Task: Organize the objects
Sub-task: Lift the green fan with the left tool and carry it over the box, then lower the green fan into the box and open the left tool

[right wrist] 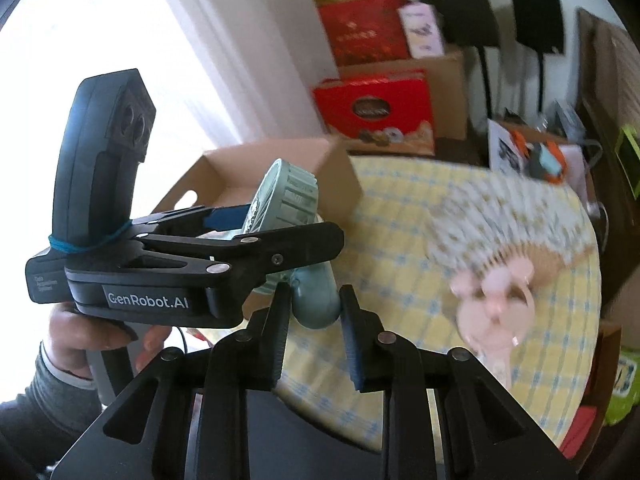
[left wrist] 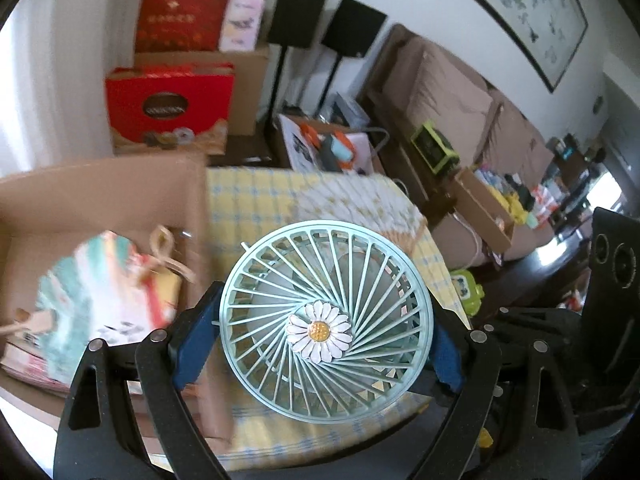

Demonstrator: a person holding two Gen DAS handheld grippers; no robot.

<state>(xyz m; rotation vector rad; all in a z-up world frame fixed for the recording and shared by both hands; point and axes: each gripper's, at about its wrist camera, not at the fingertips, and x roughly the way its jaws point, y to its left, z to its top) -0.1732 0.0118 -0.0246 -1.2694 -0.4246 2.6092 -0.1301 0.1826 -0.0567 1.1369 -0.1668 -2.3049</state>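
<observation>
A small mint-green fan (left wrist: 326, 320) with a daisy at its hub fills the left wrist view. My left gripper (left wrist: 320, 344) is shut on its round cage, one blue pad on each side, and holds it above the yellow checked tablecloth (left wrist: 256, 200). In the right wrist view the left gripper (right wrist: 256, 232) holds the fan (right wrist: 284, 200) tilted, and the fan's handle (right wrist: 316, 304) hangs down between my right gripper's fingers. My right gripper (right wrist: 314, 320) is open around that handle. An open cardboard box (left wrist: 100, 192) with packets inside lies left of the fan.
A pink fan (right wrist: 496, 304) and a spread folding fan (right wrist: 520, 224) lie on the table at the right. Red gift boxes (left wrist: 168, 108) and cartons stack by the far wall. A sofa (left wrist: 448, 92) with clutter runs along the right.
</observation>
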